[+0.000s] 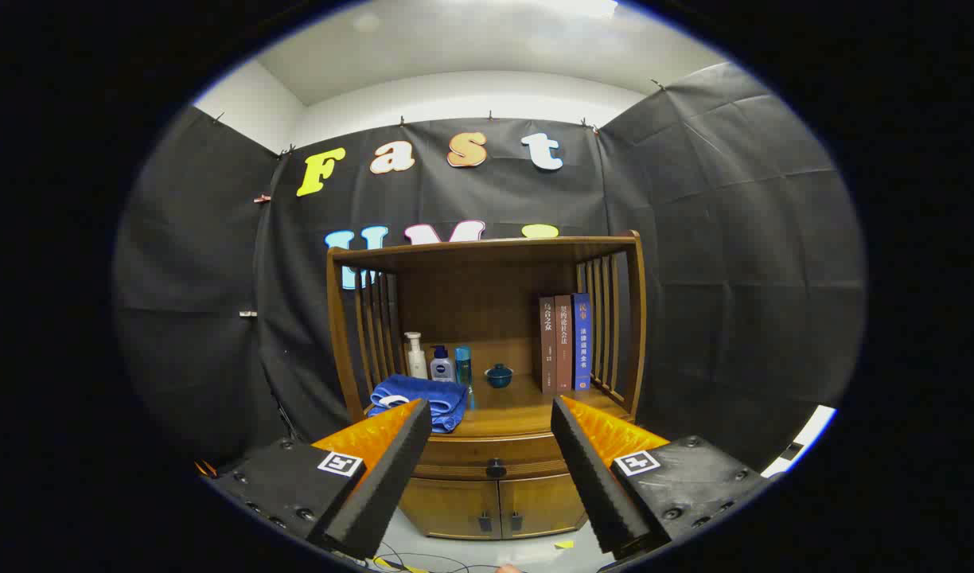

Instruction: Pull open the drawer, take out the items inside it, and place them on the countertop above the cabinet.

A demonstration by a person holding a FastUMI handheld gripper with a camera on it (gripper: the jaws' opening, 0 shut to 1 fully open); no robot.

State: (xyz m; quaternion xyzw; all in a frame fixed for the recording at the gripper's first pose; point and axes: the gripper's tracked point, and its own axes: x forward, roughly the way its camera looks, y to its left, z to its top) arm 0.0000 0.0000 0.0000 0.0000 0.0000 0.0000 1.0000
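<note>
A wooden cabinet stands ahead against the black cloth wall. Its drawer is closed, with a small dark knob showing between my fingers and well beyond them. Above the drawer lies the wooden countertop, under an open shelf frame with slatted sides. My gripper is open, its two fingers spread wide with nothing between them, some distance back from the cabinet.
On the countertop lie a folded blue towel, a white pump bottle, two small bottles, a small teal lidded bowl and three upright books. Two lower doors sit beneath the drawer. Cables lie on the floor.
</note>
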